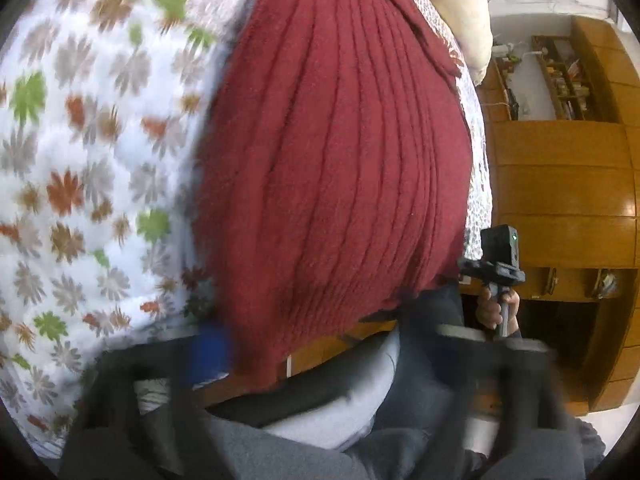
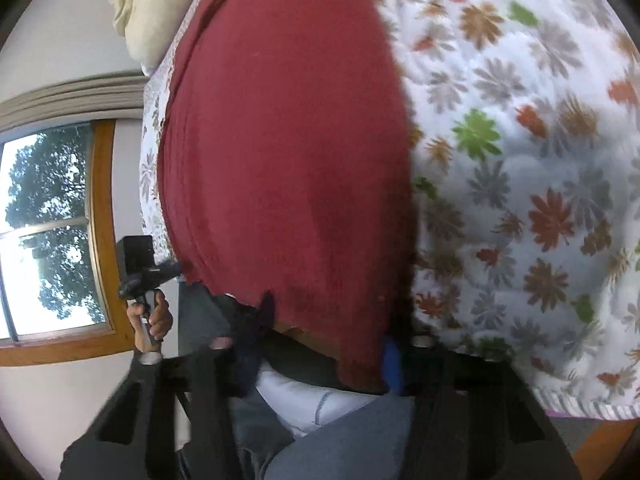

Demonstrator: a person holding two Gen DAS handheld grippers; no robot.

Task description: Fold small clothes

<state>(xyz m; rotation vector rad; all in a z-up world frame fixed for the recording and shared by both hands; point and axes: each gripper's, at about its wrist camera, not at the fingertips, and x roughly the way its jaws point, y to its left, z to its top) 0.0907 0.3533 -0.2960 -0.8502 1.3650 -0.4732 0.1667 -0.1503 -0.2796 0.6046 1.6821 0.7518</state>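
Dark-red ribbed knit garment [image 1: 332,140] was laid on the floral quilted bedspread [image 1: 80,160] and judged soft, light and floppy. Left gripper [image 1: 332,348] and right gripper [image 2: 316,352] were held spread at its hem; the corners were judged best pinched.

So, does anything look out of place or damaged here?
Nothing looks damaged. The red garment lies spread on the flowered bedcover, its near edge hanging over the bed's side by the tongs. Motion blur hides fine detail.

garment [image 1: 332,152]: dark red, ribbed | bedspread [image 1: 100,140]: white, green/orange/grey flowers | pillow [image 2: 136,12]: cream
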